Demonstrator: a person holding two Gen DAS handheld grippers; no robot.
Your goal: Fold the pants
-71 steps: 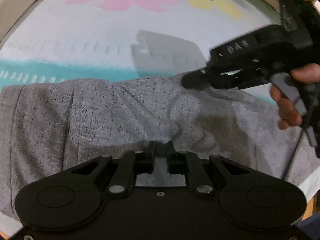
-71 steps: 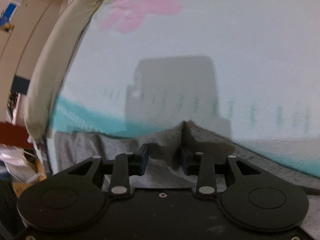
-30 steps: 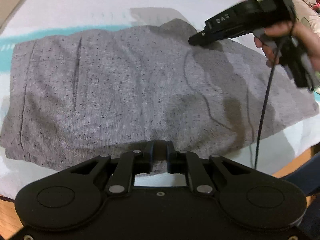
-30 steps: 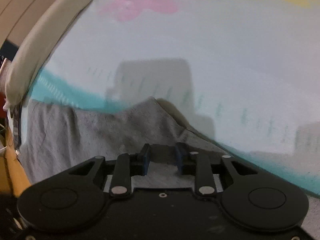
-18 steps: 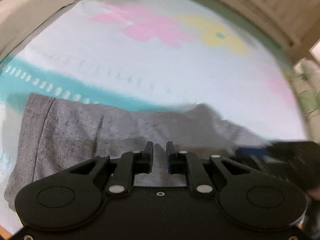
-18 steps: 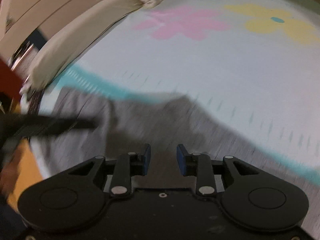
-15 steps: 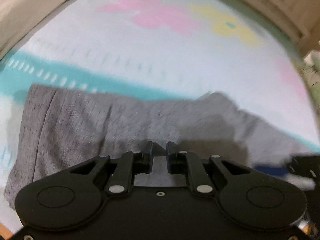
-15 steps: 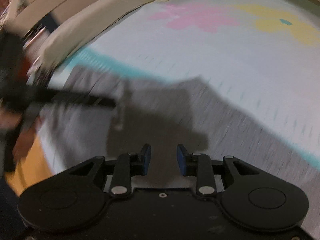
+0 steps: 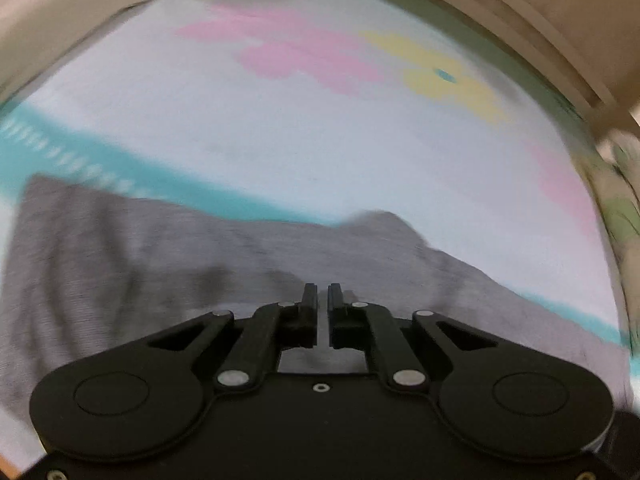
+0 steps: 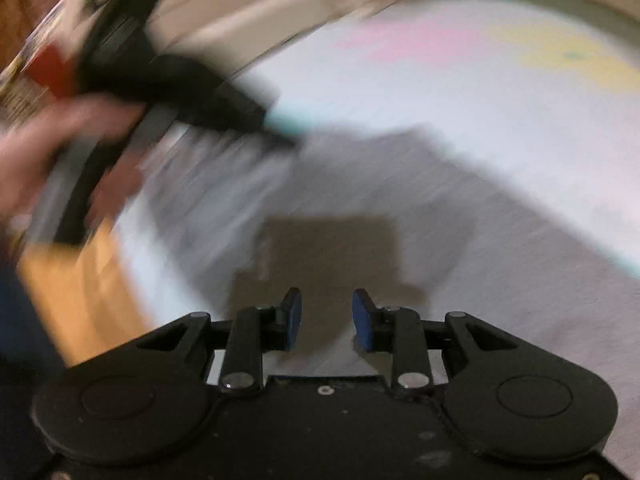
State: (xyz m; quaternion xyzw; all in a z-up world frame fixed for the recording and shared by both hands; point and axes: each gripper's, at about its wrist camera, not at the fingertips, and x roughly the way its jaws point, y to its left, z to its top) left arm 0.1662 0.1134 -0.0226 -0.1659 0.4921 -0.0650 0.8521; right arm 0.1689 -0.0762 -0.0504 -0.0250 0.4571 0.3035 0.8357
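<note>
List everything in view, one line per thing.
pants: one, grey, lying folded on the sheet, near edge.
sheet: one, white with teal band, pink and yellow flowers, spread under the pants.
wooden surface: one patch, orange-brown, beside the sheet, right wrist view.
left gripper: one, black, above the pants, jaws closing with nothing between them.
right gripper: one, black with blue pads, open above the pants.
hand: one, blurred, holding the left gripper.

- A bed (image 9: 320, 140) carries everything, covered by a white sheet (image 9: 168, 120) printed with pink and yellow flowers and a teal stripe.
- Grey pants (image 9: 140, 256) lie folded flat on the sheet, across the teal stripe.
</note>
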